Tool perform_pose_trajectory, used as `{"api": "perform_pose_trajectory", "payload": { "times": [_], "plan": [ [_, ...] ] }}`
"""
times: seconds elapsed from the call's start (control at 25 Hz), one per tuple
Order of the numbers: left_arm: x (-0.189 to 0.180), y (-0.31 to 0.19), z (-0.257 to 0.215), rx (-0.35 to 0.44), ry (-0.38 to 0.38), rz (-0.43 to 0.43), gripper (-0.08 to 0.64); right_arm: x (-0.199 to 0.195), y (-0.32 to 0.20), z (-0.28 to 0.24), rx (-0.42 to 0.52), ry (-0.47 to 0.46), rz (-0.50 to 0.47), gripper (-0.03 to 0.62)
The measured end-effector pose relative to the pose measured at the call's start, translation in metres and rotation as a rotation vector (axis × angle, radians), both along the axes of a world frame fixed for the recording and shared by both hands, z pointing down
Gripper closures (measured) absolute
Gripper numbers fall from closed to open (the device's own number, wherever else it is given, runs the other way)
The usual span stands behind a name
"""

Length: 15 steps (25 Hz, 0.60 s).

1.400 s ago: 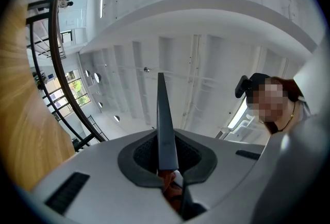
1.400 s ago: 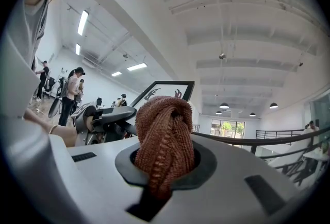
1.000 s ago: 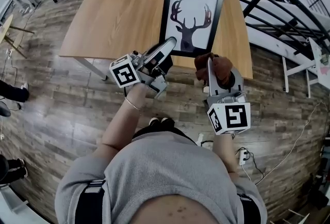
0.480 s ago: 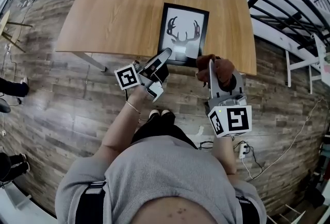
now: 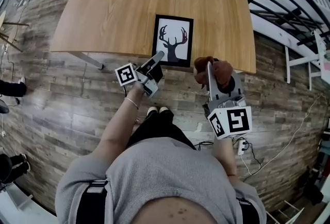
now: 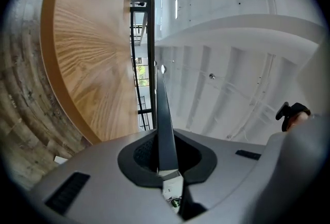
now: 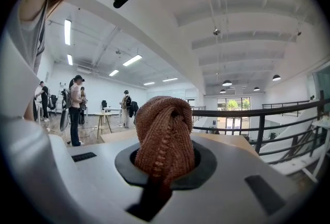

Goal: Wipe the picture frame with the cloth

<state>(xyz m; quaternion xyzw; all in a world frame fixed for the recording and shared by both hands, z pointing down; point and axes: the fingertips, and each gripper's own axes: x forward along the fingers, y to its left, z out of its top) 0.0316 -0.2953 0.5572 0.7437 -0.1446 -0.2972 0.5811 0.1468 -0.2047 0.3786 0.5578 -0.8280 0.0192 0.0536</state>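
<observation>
Head view: the left tool (image 5: 155, 60) is clamped on the lower left corner of the black picture frame (image 5: 173, 40), a deer silhouette print, over the near edge of the wooden table (image 5: 113, 6). To its right, off the table's edge, the right tool (image 5: 209, 74) grips a bunched brown knitted cloth (image 5: 223, 69). Left gripper view: the frame shows edge-on, pinched between the jaws. Right gripper view: the cloth bulges from the jaws closed on it.
</observation>
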Motion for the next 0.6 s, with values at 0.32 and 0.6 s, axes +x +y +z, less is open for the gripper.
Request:
{"api": "perform_pose_trajectory", "payload": {
  "times": [0.32,0.6],
  "plan": [
    [0.001,-0.012,0.051,-0.113,-0.013,-0.007,0.528,0.008,-0.010,0.006,-0.041,-0.133,-0.007,0.546],
    [0.003,-0.017,0.074,-0.164,-0.032,0.036,0.528,0.009,-0.015,0.015,-0.058,-0.108,0.007,0.546]
  ]
}}
